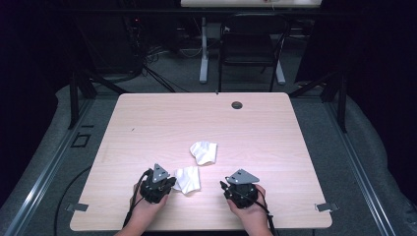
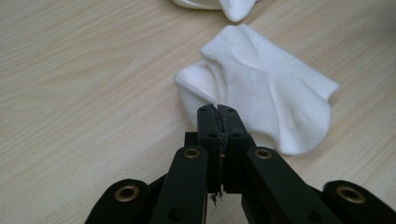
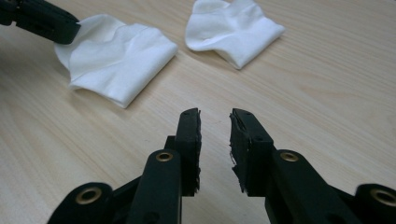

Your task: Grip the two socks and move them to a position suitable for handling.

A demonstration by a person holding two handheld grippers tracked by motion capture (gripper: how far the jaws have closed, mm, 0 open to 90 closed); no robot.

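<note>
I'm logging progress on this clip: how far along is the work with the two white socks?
Early stage, it seems. Nothing looks finished: the two socks lie apart on the table, not paired. In hand: the left gripper is shut at the edge of the near sock, apparently pinching its edge. Left: the far sock lies untouched, and the right gripper holds nothing, its jaws apart over bare wood.

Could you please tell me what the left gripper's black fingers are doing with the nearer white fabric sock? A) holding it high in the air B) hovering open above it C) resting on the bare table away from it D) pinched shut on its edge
D: in the left gripper view the left gripper has its fingers closed together on the edge of the nearer white fabric sock, which lies on the light wooden table.
</note>
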